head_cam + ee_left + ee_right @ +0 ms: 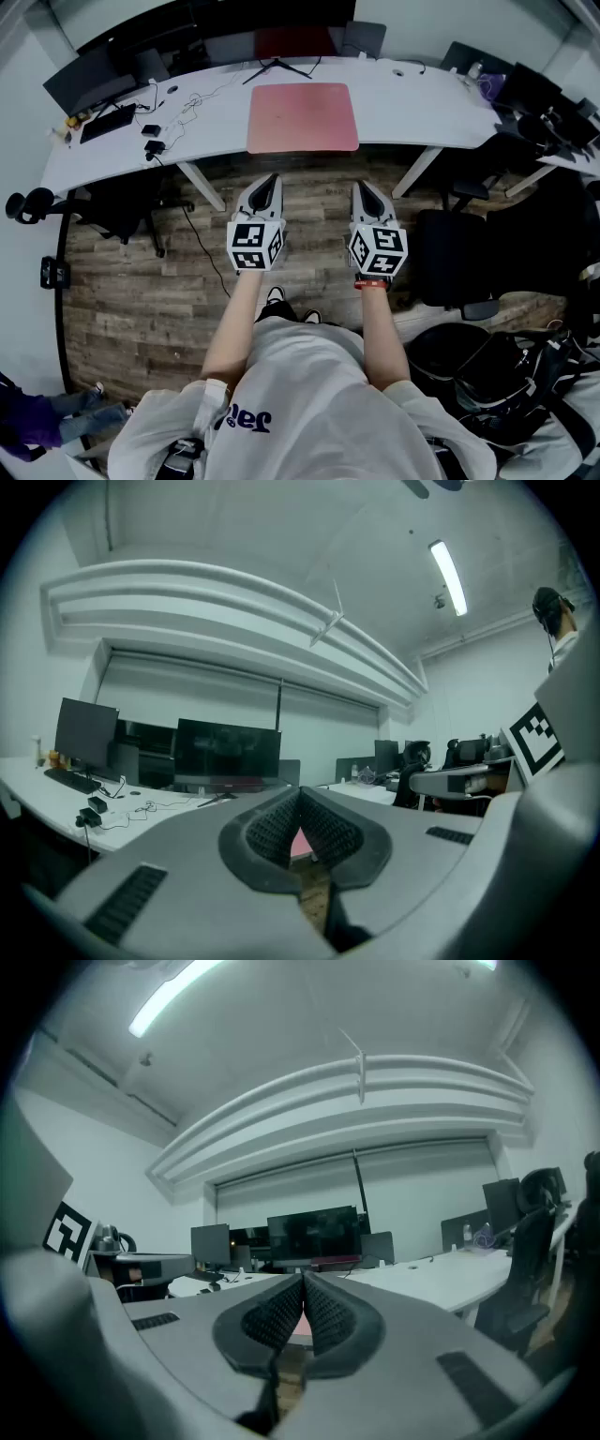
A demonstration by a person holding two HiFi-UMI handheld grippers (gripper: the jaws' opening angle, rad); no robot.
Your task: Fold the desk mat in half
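We hold our left claw (271, 180) and right claw (360, 187) pinched together and empty above the wood floor (141, 281), short of the worktop (412, 98). The pink desk mat (303, 117) lies flat at the worktop's front edge, with a monitor stand (277, 66) behind and a keyboard (106, 123) far left.

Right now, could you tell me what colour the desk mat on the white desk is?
The flat rectangular desk mat is pinkish red, clearest in the head view.

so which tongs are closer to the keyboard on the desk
Left. The left tongs hover short of the desk, with the keyboard off to their far left; the right tongs hover beside them, even farther right.
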